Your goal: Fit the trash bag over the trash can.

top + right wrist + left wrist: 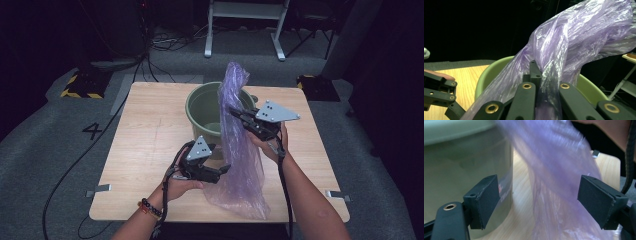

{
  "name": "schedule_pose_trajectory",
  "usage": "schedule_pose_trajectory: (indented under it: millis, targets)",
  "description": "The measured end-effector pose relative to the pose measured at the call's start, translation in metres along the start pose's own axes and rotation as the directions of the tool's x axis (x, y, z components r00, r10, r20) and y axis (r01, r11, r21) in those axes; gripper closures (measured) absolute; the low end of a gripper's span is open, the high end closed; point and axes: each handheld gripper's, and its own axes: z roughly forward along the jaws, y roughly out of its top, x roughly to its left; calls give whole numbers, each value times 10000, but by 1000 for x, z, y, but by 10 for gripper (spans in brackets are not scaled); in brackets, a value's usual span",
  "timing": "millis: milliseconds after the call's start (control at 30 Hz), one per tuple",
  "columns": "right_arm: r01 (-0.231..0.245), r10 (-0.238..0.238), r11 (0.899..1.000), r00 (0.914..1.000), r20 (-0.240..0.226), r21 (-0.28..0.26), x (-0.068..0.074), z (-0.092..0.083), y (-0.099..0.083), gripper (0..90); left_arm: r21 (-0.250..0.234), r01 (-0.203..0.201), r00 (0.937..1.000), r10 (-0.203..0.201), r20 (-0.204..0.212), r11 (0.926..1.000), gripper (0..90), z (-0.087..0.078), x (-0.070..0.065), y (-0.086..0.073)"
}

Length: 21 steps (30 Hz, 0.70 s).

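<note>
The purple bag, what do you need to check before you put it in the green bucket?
1. Right gripper pinching the purple bag: ok, jaws shut on it.
2. Left gripper gripping the bag: not ok, jaws open, plastic loose between them.
3. Green bucket upright on the table: ok.
4. Bag mouth opened: not ok, it is bunched.
5. Bag lifted off the table: not ok, bottom rests there.
6. Bucket empty: cannot tell.

Crinkled translucent purple plastic bag (240, 150) hangs upright, apparently brushing the green bucket (202, 112).
</note>
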Motion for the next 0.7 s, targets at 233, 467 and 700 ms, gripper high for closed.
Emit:
schedule_pose_trajectory:
  millis: [233, 467, 700]
  targets:
    - [122, -122, 9999, 9999, 24, -118, 4, 3, 1, 899, 389, -129, 9948, 167, -1005, 9992, 343, 3, 1, 7]
    - [73, -74, 9999, 10000, -54, -139, 5, 3, 1, 898, 766, -823, 9834, 935, -1556, 9937, 768, 4, 7, 8]
    - [-562, 563, 9982, 9984, -8, 210, -8, 3, -5, 886, 696, -927, 9752, 1047, -1951, 9933, 898, -9, 16, 8]
